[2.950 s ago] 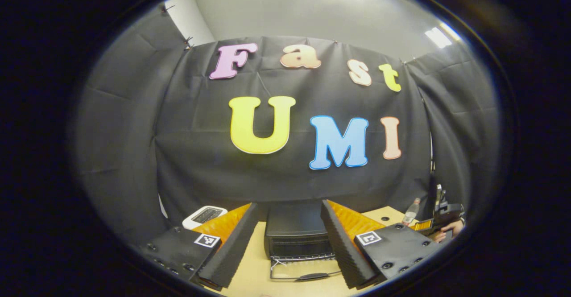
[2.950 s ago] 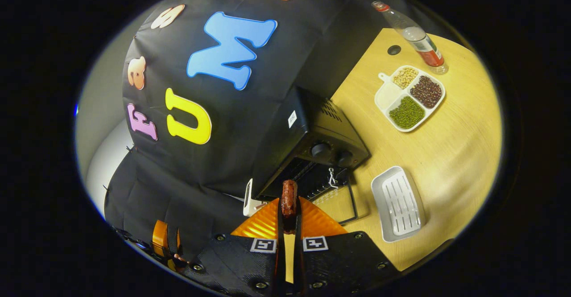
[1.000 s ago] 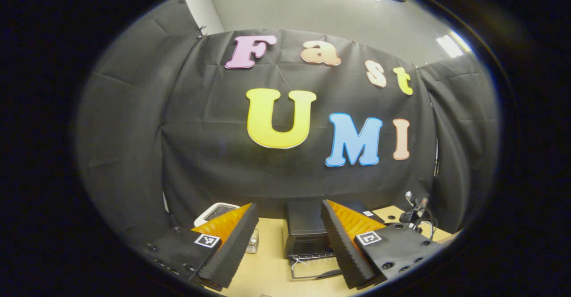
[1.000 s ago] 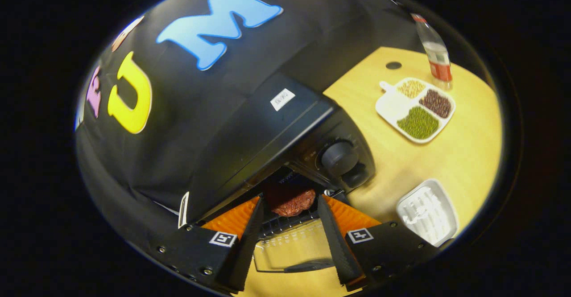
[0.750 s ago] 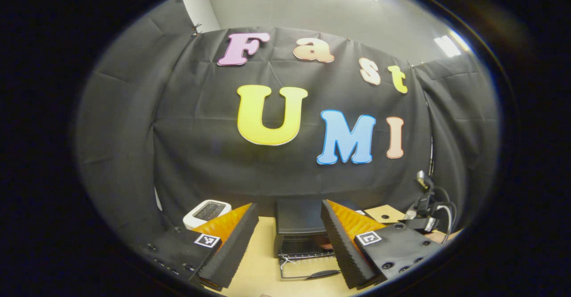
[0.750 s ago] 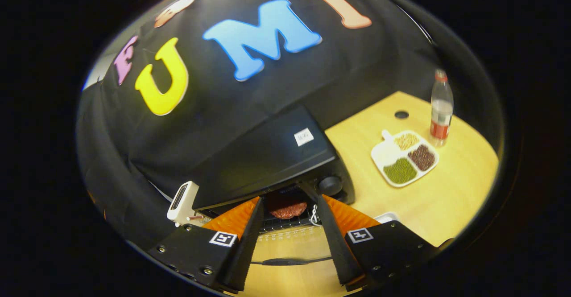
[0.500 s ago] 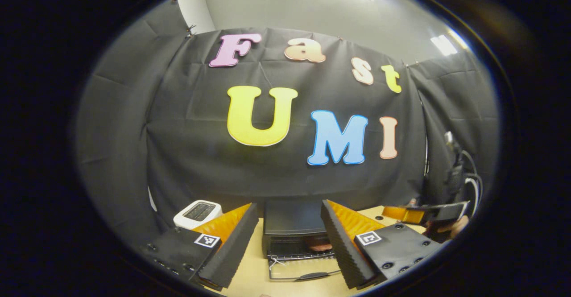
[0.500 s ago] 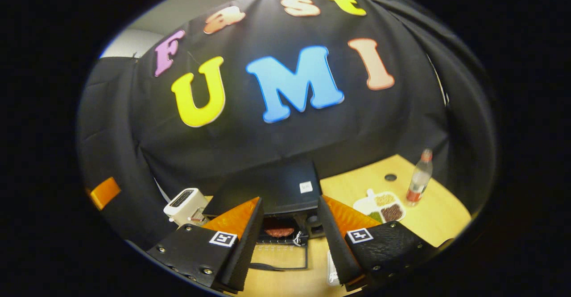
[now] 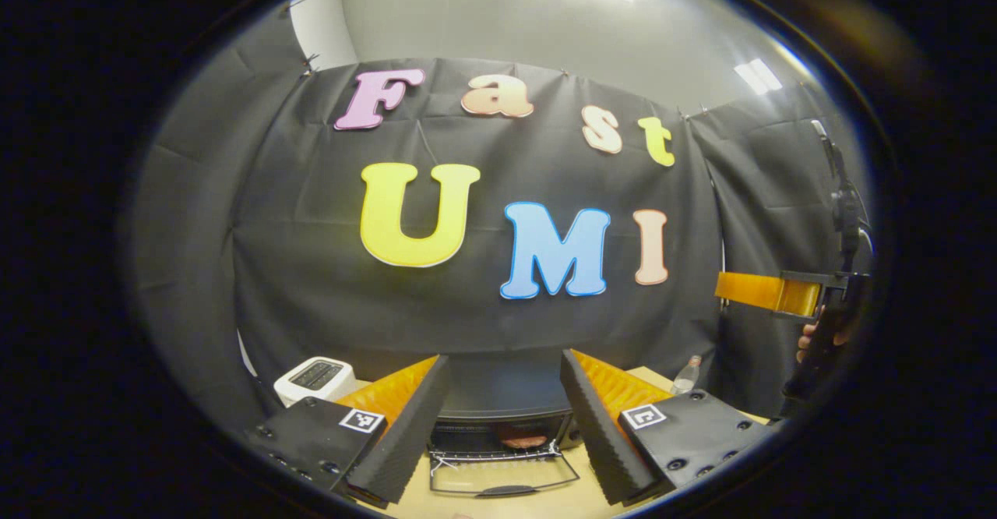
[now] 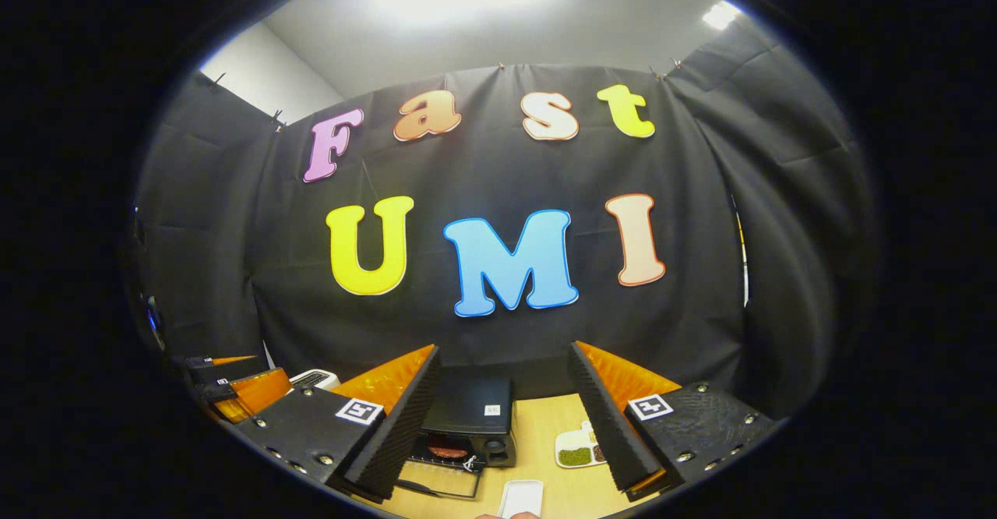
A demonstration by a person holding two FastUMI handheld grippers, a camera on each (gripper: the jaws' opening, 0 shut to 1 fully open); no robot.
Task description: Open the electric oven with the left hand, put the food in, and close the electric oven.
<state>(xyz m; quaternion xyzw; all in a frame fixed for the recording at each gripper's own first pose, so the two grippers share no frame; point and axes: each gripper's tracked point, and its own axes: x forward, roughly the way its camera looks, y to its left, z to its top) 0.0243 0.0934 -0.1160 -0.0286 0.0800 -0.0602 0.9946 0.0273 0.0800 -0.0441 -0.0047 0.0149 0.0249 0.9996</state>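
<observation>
My left gripper (image 9: pixel 498 425) and right gripper (image 10: pixel 502 425) are both spread, empty. The patty (image 9: pixel 523 441) lies inside the oven (image 9: pixel 498 418), ahead of my left fingers; its door (image 9: pixel 502 476) hangs down. Risk: my fingers slipping off the handle

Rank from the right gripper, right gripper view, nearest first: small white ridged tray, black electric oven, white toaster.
1. Small white ridged tray: on the wooden table just ahead of the open right gripper.
2. Black electric oven: farther back, slightly left, door down.
3. White toaster: farthest, far left near the cloth wall.
</observation>
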